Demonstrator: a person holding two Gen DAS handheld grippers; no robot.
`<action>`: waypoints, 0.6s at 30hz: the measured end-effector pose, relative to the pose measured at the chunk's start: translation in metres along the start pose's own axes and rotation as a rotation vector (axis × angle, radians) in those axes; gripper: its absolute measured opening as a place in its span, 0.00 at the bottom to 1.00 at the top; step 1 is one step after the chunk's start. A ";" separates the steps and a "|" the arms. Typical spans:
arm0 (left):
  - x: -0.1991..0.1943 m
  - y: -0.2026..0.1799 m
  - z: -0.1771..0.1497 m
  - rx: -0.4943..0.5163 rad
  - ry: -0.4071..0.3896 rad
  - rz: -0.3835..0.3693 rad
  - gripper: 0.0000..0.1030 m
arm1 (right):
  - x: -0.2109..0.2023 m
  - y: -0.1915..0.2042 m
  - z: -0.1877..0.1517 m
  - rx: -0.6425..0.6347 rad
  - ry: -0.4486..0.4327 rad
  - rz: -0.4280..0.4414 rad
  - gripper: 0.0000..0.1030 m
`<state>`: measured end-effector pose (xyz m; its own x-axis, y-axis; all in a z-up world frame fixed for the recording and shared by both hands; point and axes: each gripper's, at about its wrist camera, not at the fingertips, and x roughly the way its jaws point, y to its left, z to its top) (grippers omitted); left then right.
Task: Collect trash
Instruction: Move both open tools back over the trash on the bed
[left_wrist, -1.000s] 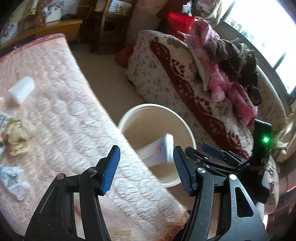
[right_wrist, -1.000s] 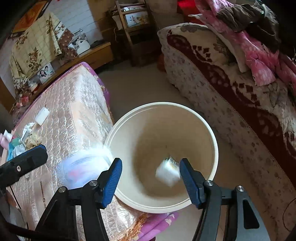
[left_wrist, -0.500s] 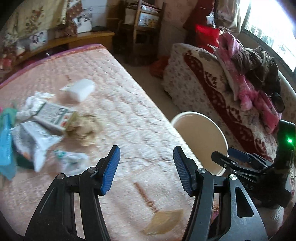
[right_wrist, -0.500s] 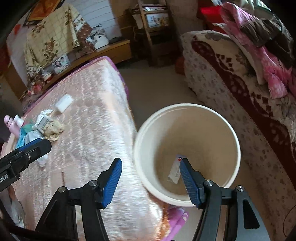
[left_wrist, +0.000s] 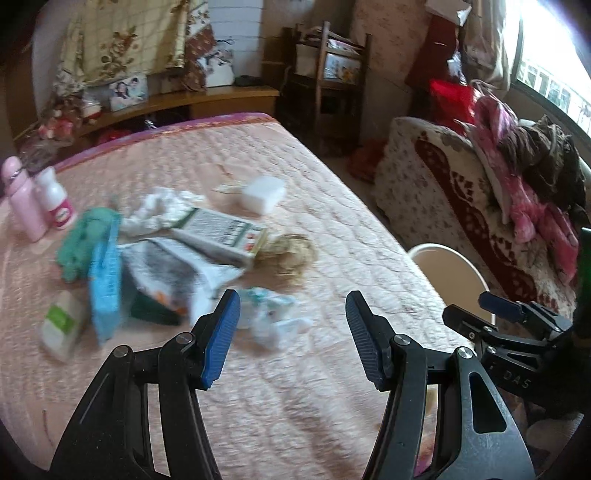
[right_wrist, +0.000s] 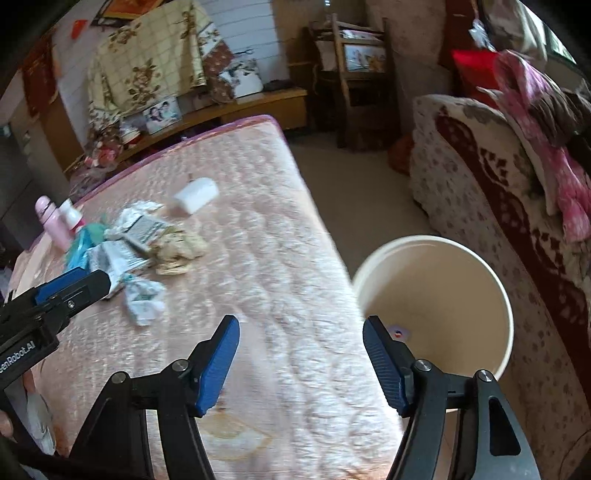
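Trash lies in a heap on the pink quilted bed (left_wrist: 332, 206): a crumpled white-blue wrapper (left_wrist: 271, 314), a printed carton (left_wrist: 221, 234), crumpled tissue (left_wrist: 162, 210), a blue packet (left_wrist: 105, 280), a tan crumpled wad (left_wrist: 291, 256) and a white block (left_wrist: 264, 192). My left gripper (left_wrist: 291, 334) is open and empty, just short of the wrapper. My right gripper (right_wrist: 301, 363) is open and empty over the bed edge, beside the cream bucket (right_wrist: 506, 317), which holds a wrapper (right_wrist: 399, 332). The heap also shows in the right wrist view (right_wrist: 147, 243).
A pink bottle (left_wrist: 22, 199) and a white bottle (left_wrist: 55, 197) stand at the bed's left. A patterned sofa (right_wrist: 491, 192) with piled clothes (left_wrist: 524, 166) lies right of the bucket. A wooden shelf (right_wrist: 354, 74) stands at the back.
Both grippers swung left from over the bucket toward the bed. The pieces they dropped now lie in the bucket. The trash heap came into the left wrist view.
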<state>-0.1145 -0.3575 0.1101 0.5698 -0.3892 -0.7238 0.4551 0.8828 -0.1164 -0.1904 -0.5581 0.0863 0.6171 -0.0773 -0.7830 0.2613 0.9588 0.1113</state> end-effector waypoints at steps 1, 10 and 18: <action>-0.004 0.006 -0.001 -0.004 -0.006 0.011 0.56 | 0.000 0.009 0.001 -0.017 -0.002 0.004 0.67; -0.027 0.058 -0.011 -0.056 -0.031 0.076 0.56 | 0.000 0.064 0.005 -0.093 -0.014 0.047 0.71; -0.044 0.117 -0.030 -0.115 -0.013 0.100 0.56 | 0.008 0.110 0.004 -0.186 0.001 0.092 0.73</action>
<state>-0.1071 -0.2293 0.1075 0.6173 -0.3003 -0.7271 0.3144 0.9414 -0.1219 -0.1542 -0.4544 0.0947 0.6311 0.0134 -0.7756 0.0625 0.9957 0.0680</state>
